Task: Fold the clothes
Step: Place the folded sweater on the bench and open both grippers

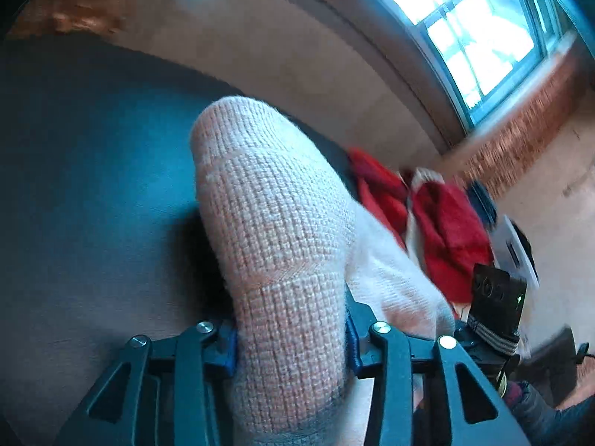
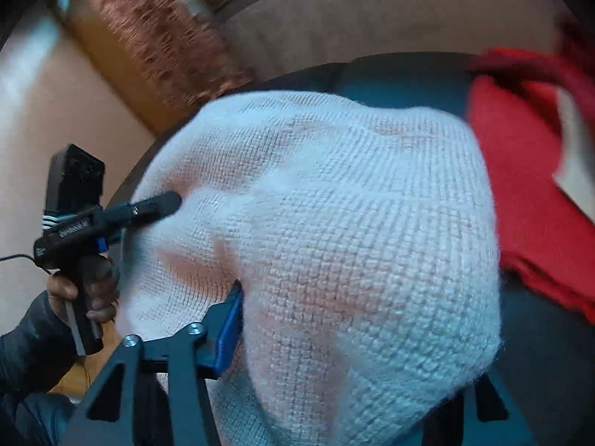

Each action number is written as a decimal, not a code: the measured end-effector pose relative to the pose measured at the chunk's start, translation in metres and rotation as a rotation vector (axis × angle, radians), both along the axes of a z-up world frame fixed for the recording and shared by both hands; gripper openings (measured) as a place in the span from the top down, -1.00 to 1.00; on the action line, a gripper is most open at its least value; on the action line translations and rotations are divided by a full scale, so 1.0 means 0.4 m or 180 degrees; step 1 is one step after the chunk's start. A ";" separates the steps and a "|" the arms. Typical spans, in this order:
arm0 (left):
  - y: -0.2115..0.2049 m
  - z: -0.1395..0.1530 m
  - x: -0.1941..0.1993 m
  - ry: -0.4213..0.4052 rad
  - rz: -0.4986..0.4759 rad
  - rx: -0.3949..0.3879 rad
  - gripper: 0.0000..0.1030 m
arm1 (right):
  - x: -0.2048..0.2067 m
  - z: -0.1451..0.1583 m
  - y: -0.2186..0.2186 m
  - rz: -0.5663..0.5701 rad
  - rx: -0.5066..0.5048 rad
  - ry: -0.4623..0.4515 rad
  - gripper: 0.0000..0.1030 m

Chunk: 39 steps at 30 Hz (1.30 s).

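Observation:
A cream knit garment (image 1: 275, 223) is bunched up over the dark blue table (image 1: 93, 186). In the left wrist view my left gripper (image 1: 292, 345) is shut on a thick fold of it, blue pads pressed to both sides. The same knit (image 2: 353, 223) fills the right wrist view, with my right gripper (image 2: 297, 334) shut on it. Its left blue pad (image 2: 228, 330) shows, while cloth covers the right finger. The left gripper (image 2: 167, 200), held by a hand (image 2: 67, 290), meets the garment's left edge.
A red garment (image 1: 446, 234) with a white trim lies on the table just right of the knit, and it also shows as the red garment (image 2: 528, 186). White flat items (image 1: 515, 249) lie beyond it. A beige wall and a window (image 1: 476, 29) stand behind.

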State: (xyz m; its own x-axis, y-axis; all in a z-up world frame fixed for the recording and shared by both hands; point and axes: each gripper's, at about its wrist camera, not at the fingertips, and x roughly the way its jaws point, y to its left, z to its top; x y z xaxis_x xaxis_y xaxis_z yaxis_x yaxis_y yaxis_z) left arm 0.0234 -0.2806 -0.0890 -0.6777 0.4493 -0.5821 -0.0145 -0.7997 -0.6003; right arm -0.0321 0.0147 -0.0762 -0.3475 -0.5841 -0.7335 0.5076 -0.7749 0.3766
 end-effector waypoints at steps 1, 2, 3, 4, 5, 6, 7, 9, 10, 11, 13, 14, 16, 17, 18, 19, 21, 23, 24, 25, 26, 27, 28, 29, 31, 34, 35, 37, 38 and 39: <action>-0.034 0.010 0.018 0.0028 0.0128 -0.0034 0.20 | -0.010 0.003 -0.040 0.0098 -0.0004 0.0008 0.01; -0.083 0.023 0.042 0.0083 0.0286 -0.0062 0.20 | -0.024 0.009 -0.091 0.0214 -0.0008 0.0033 0.06; -0.135 0.042 0.069 0.0147 0.0451 -0.0107 0.21 | -0.038 0.015 -0.142 0.0329 -0.0011 0.0057 0.07; -0.190 0.063 0.095 0.0211 0.0613 -0.0158 0.21 | -0.054 0.024 -0.201 0.0460 -0.0030 0.0086 0.08; -0.243 0.084 0.120 0.0274 0.0772 -0.0207 0.21 | -0.072 0.035 -0.269 0.0608 -0.0066 0.0119 0.12; -0.282 0.099 0.138 0.0320 0.0889 -0.0240 0.21 | -0.089 0.046 -0.338 0.0756 -0.0088 0.0156 0.13; -0.336 0.115 0.159 0.0366 0.1036 -0.0305 0.21 | -0.105 0.057 -0.410 0.0901 -0.0093 0.0198 0.14; -0.440 0.144 0.198 0.0436 0.1326 -0.0426 0.21 | -0.135 0.084 -0.570 0.1214 -0.0117 0.0275 0.29; -0.484 0.152 0.213 0.0444 0.1472 -0.0473 0.21 | -0.147 0.097 -0.650 0.1349 -0.0125 0.0314 0.34; -0.543 0.157 0.232 0.0441 0.1657 -0.0509 0.21 | -0.155 0.108 -0.726 0.1453 -0.0123 0.0353 0.43; -0.643 0.146 0.261 0.0390 0.1972 -0.0532 0.21 | -0.172 0.132 -0.878 0.1662 -0.0121 0.0432 0.44; -0.691 0.136 0.274 0.0347 0.2125 -0.0533 0.21 | -0.179 0.139 -0.955 0.1763 -0.0104 0.0465 0.44; -0.789 0.091 0.291 0.0078 0.2486 -0.0615 0.21 | -0.184 0.125 -1.088 0.1895 0.0034 0.0489 0.44; -0.828 0.061 0.294 -0.0080 0.2608 -0.0654 0.21 | -0.186 0.102 -1.147 0.1948 0.0147 0.0456 0.42; -0.878 0.012 0.299 -0.0318 0.2746 -0.0665 0.21 | -0.189 0.070 -1.195 0.2008 0.0260 0.0386 0.39; -0.900 -0.012 0.304 -0.0412 0.2783 -0.0628 0.18 | -0.190 0.039 -1.231 0.2048 0.0368 0.0340 0.30; -0.917 -0.040 0.316 -0.0344 0.2762 -0.0541 0.13 | -0.189 -0.024 -1.280 0.2109 0.0493 0.0220 -0.14; -0.927 -0.038 0.317 -0.0355 0.2718 -0.0519 0.10 | -0.199 -0.057 -1.289 0.2084 0.0377 0.0083 -0.26; -0.932 -0.037 0.319 -0.0359 0.2698 -0.0511 0.04 | -0.207 -0.059 -1.282 0.2077 0.0281 0.0015 -0.26; -0.930 -0.021 0.327 -0.0349 0.2749 -0.0582 0.02 | -0.213 -0.060 -1.276 0.2077 0.0227 -0.0040 -0.26; -0.928 -0.005 0.336 -0.0338 0.2799 -0.0653 0.00 | -0.215 -0.053 -1.268 0.2083 0.0249 -0.0048 -0.31; -0.926 0.010 0.345 -0.0327 0.2849 -0.0724 -0.02 | -0.215 -0.042 -1.258 0.2085 0.0299 -0.0018 -0.33; -0.924 0.026 0.354 -0.0316 0.2899 -0.0795 -0.02 | -0.215 -0.024 -1.248 0.2086 0.0333 0.0073 -0.33; -0.922 0.042 0.363 -0.0305 0.2949 -0.0867 -0.02 | -0.214 0.003 -1.237 0.2085 0.0347 0.0240 -0.33; -0.918 0.073 0.380 -0.0282 0.3048 -0.1010 0.02 | -0.204 0.061 -1.219 0.2078 0.0329 0.0607 -0.34; -0.912 0.113 0.377 -0.0050 0.3009 -0.1085 0.00 | -0.177 0.142 -1.220 0.2235 0.0125 0.0986 -0.37; -0.913 0.122 0.362 0.0049 0.2942 -0.1069 -0.02 | -0.153 0.149 -1.227 0.2355 0.0076 0.0998 -0.37; -0.917 0.092 0.317 -0.0070 0.2889 -0.1108 -0.03 | -0.104 0.153 -1.248 0.2575 0.0026 0.1043 -0.34; -0.920 0.077 0.295 -0.0129 0.2862 -0.1128 -0.07 | -0.085 0.138 -1.266 0.2653 0.0104 0.1103 -0.34; -0.922 0.063 0.273 -0.0189 0.2836 -0.1147 -0.09 | -0.083 0.112 -1.285 0.2689 0.0252 0.1115 -0.34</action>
State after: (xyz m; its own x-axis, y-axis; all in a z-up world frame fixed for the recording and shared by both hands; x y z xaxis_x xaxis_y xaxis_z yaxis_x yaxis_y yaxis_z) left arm 0.1324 -0.6495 -0.0640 -0.6488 -0.4286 -0.6288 0.7097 -0.6390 -0.2967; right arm -0.0654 -0.4991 -0.0313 -0.0376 -0.6976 -0.7155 0.9922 -0.1112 0.0562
